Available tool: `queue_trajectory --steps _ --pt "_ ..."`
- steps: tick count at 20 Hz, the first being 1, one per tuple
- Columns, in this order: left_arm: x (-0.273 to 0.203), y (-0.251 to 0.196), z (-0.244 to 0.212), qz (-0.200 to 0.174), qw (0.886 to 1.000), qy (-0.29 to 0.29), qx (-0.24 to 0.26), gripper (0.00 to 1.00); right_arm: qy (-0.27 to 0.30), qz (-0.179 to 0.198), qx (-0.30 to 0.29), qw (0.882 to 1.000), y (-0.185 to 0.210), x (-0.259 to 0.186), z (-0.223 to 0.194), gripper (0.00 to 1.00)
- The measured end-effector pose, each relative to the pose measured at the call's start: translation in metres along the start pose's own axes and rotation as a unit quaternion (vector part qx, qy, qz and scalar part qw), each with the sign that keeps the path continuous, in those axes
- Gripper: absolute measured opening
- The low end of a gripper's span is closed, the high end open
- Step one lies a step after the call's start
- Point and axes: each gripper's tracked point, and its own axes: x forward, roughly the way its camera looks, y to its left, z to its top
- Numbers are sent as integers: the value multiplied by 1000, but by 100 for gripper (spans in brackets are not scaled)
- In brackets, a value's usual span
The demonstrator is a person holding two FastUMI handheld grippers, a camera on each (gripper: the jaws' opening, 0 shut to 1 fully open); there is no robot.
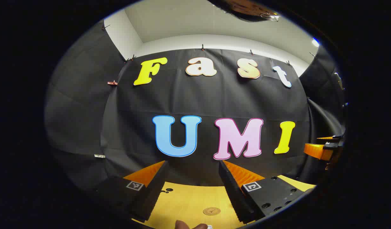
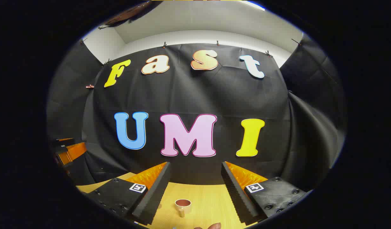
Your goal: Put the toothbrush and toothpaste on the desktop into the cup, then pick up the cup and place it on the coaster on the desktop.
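Grippers: my left gripper point(image 1: 193, 183) and right gripper point(image 2: 195, 184) both gape, held high for overview.
Cup point(image 2: 183, 206): six o'clock, between right fingers.
Coaster point(image 1: 211, 211): six o'clock, awaiting cup.

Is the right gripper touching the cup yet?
Apart. In the right gripper view the gripper is open, and the cup stands alone on the table, with bare wood between it and each finger.
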Motion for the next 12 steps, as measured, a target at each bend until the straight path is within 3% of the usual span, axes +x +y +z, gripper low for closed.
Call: queue_trajectory --steps 12 --pt "-3 -11 -5 -11 1000 6 4 97 7 -7 -3 1000 -7 -6 -5 96"
